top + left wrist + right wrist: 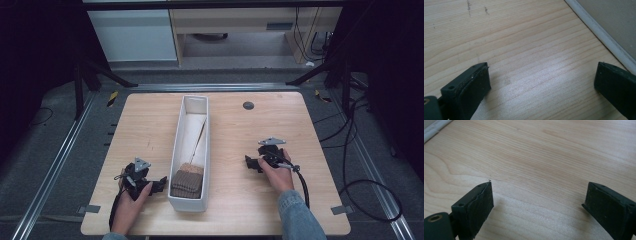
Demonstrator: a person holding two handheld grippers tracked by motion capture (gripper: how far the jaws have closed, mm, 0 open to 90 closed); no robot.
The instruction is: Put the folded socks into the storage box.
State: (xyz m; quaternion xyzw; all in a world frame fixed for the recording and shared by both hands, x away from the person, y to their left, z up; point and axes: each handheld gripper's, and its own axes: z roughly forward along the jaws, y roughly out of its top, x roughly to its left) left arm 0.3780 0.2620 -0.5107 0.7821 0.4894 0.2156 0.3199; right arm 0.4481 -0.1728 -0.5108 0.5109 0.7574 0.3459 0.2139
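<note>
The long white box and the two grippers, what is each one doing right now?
long white box: open-topped, brown knitted cloth inside at its near end.
brown knitted cloth: folded, lying in the box.
left gripper: jaws open, holding nothing.
right gripper: jaws open, holding nothing.

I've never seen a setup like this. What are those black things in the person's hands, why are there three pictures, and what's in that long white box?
A person holds a hand-operated gripper in each hand: the left gripper and the right gripper. One picture looks down from above the wooden table. The other two come from small cameras riding on each gripper, looking along its own two black jaws. Both pairs of jaws stand wide apart over bare wood, so nothing is held. Between the hands lies a long white box, with a brown ribbed knitted cloth folded at its near end.
</note>
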